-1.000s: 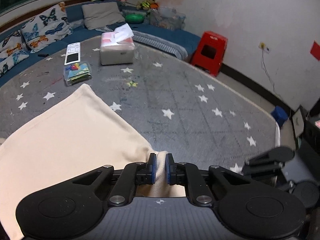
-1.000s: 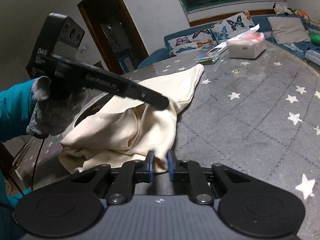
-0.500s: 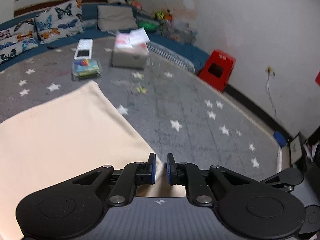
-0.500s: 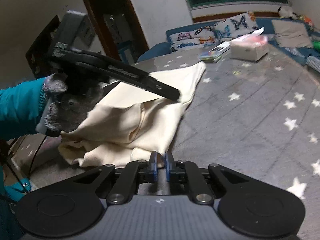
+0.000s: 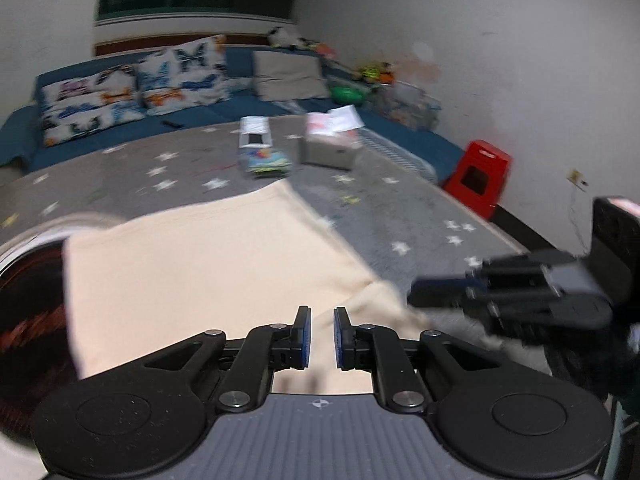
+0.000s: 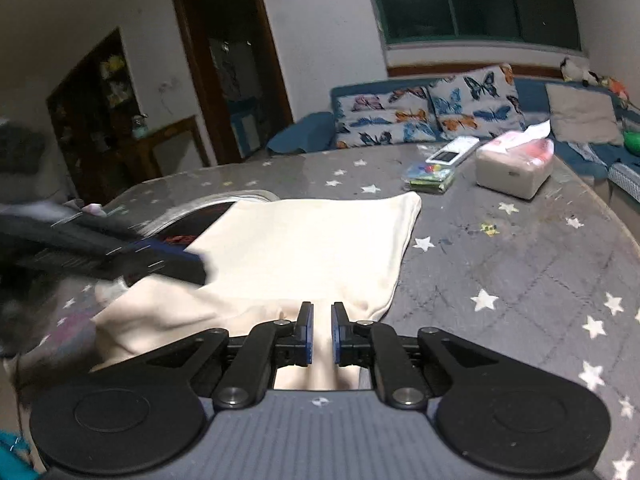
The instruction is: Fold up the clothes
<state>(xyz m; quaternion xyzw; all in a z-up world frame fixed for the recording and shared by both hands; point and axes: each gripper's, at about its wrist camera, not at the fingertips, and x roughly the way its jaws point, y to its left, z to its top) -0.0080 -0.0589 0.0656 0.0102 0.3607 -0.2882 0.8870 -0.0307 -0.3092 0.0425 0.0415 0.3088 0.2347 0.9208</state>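
A cream garment [image 5: 200, 264] lies spread on the grey star-patterned table [image 5: 400, 208], its far corner pointing at the clutter behind. My left gripper [image 5: 320, 336] is shut on the garment's near edge, with cream cloth between the blue pads. The right gripper [image 5: 512, 292] shows blurred at the right of this view, touching the cloth's near corner. In the right wrist view the garment [image 6: 312, 248] stretches flat ahead. My right gripper [image 6: 320, 332] is shut on its near hem. The left gripper [image 6: 160, 264] lies blurred across the cloth's left side.
Behind the garment lie a tissue box [image 6: 516, 168], a clear packet of coloured items [image 6: 430, 176] and a white device [image 6: 452, 152]. A round metal-rimmed dark opening [image 6: 200, 216] sits partly under the cloth. A sofa with butterfly cushions [image 6: 424, 120] and a red stool [image 5: 478, 176] border the table.
Both grippers have moved with the cloth's near edge in them. The bunched folds seen before are pulled out flat. Both views now tilt higher and show more of the room.
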